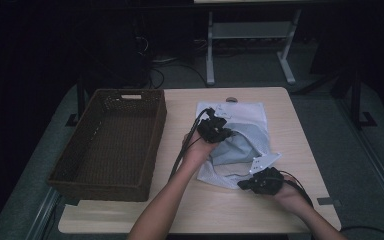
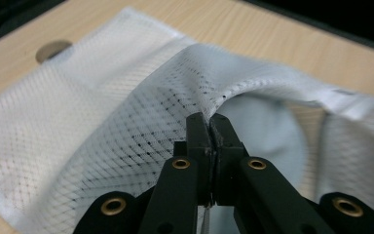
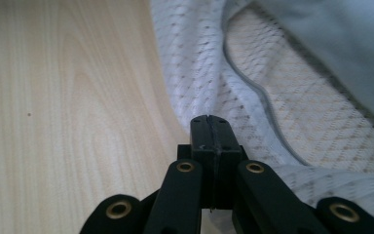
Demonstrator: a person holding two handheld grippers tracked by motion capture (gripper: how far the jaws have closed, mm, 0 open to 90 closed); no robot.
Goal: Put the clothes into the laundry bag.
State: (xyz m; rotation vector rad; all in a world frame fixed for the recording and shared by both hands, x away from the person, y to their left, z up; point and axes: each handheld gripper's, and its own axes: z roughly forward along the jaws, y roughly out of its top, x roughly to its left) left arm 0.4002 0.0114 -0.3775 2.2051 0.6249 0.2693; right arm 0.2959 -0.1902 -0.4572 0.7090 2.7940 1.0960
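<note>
A white mesh bag (image 1: 245, 112) lies on the wooden table (image 1: 190, 210) with a pale blue cloth (image 1: 235, 149) inside it. My left gripper (image 1: 228, 134) is shut on the bag's upper layer (image 2: 126, 122) and holds it raised, so the mouth gapes and the blue cloth (image 2: 268, 131) shows within. At the bag's near edge my right gripper (image 1: 243, 185) has its jaws closed on the lower mesh layer (image 3: 199, 78), low over the tabletop (image 3: 68, 122). The blue cloth (image 3: 341, 44) lies beyond it.
A dark wicker basket (image 1: 100, 192) stands on the left half of the table, with nothing in it. A round cable hole (image 1: 231, 99) sits at the table's far edge. Behind the table are a desk frame (image 1: 210, 55) and cables on the floor.
</note>
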